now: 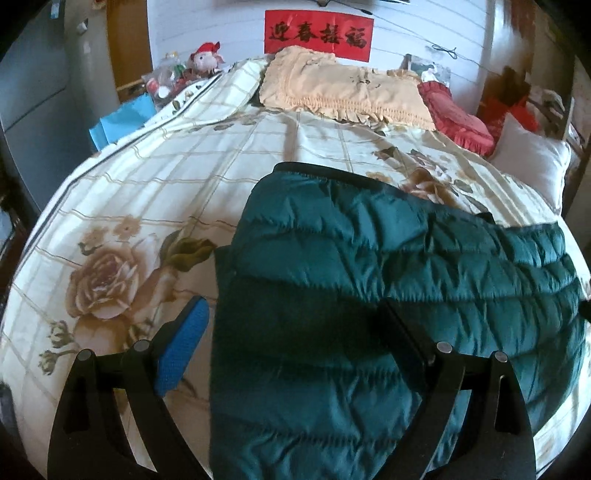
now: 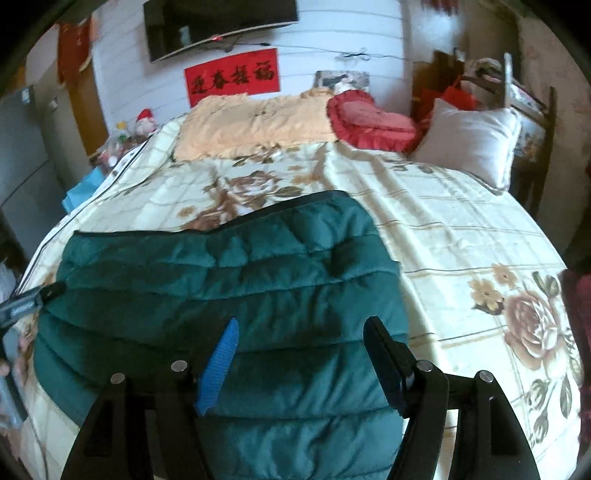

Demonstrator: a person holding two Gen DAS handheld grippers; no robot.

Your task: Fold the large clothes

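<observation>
Nearest to my lenses: both tongs hang over the near end of the green quilted jacket, neither one touching it as far as I can tell.
Left tongs: spread wide and empty; the blue-padded finger sits over bare bedcover, the other over the jacket, so they straddle the garment's left edge.
Right tongs: spread, though less wide, and pinching nothing; both fingers sit over the jacket, close to its right edge.
Jacket, where it is: lying on the bed, already looking doubled into a puffy block, with the dark-bound hem at the far end.
Long axis: it seems to run away from me toward the pillows; from the left view it also stretches off to the right.
Relation that matters: the jacket lies directly ahead of and under both tongs, left one at the left edge, right one near the right edge, so I judge either is placed to take a near corner; neither looks clearly closer.
Bed: a cream bedcover with a grid and rose print.
Head of bed: a peach frilled pillow, a red heart cushion and a white pillow.
Room: white panelled wall with a red banner and a dark screen above.
</observation>
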